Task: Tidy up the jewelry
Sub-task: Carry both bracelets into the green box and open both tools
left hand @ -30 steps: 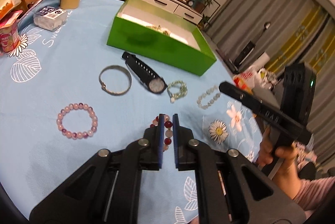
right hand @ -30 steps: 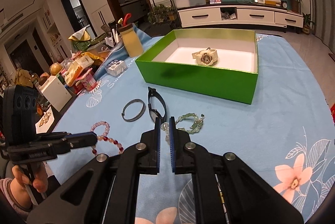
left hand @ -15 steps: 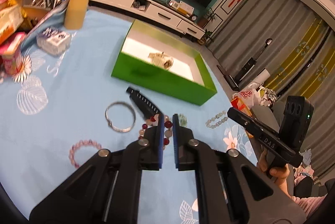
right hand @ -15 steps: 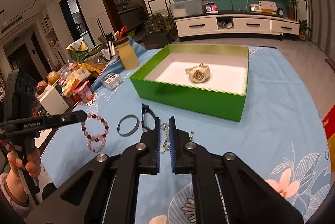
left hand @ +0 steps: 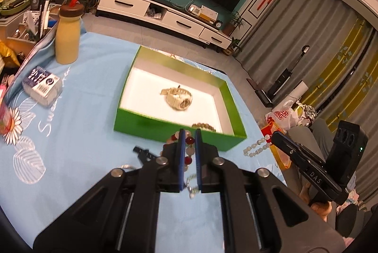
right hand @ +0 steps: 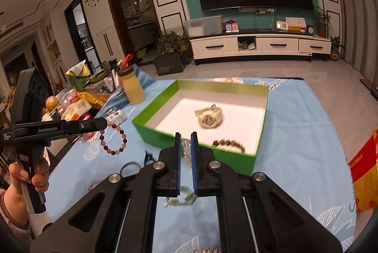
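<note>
Above the table (left hand: 82, 97), both hands raised, bracelets pinched.

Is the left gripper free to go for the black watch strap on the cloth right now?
Probably not yet. The left gripper is shut on the red and white bead bracelet, lifted off the cloth. The black watch strap lies uncovered below it, but the bracelet likely needs dropping into the green box first.

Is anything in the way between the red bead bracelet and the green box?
Nothing visible. The left gripper holds the red bead bracelet up in the air, and only bare blue cloth lies before the green box, which is open on top.
</note>
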A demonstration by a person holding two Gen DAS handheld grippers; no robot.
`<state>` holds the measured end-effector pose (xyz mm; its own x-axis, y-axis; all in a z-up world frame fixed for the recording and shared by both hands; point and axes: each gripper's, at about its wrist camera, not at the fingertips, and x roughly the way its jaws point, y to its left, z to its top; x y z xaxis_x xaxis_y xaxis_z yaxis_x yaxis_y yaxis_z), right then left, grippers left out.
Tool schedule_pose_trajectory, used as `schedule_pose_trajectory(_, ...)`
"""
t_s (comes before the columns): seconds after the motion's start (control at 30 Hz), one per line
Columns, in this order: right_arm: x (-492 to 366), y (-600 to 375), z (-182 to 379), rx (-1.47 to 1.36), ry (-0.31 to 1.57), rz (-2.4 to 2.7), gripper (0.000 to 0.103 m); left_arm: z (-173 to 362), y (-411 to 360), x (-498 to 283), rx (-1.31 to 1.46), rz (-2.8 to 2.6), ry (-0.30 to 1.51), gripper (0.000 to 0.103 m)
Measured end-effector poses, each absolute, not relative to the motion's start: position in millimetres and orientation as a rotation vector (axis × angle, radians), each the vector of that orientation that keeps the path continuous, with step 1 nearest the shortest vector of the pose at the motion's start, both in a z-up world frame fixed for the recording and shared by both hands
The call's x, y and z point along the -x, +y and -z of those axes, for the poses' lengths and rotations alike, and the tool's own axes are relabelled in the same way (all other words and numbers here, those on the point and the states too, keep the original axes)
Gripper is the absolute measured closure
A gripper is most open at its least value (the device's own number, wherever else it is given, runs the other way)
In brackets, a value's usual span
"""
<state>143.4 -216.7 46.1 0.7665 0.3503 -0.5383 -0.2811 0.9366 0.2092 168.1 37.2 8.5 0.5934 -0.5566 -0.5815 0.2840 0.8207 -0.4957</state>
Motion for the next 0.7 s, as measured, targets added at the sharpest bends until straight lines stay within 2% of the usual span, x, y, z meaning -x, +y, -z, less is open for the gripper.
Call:
schedule_pose_trajectory(0.33,-189.1,-224.8,-51.4,-0.119,0.586,-0.299,0.096,-9.2,8.3,-225.3,0.337,0.479,0.827,0.096)
schedule_pose_trajectory(0.7,-254.4,-215.2,-29.5,-0.089,0.658,-0.280,0.096,8.2,-19.5,-280.5,0.282,0.428,0.880,0.096)
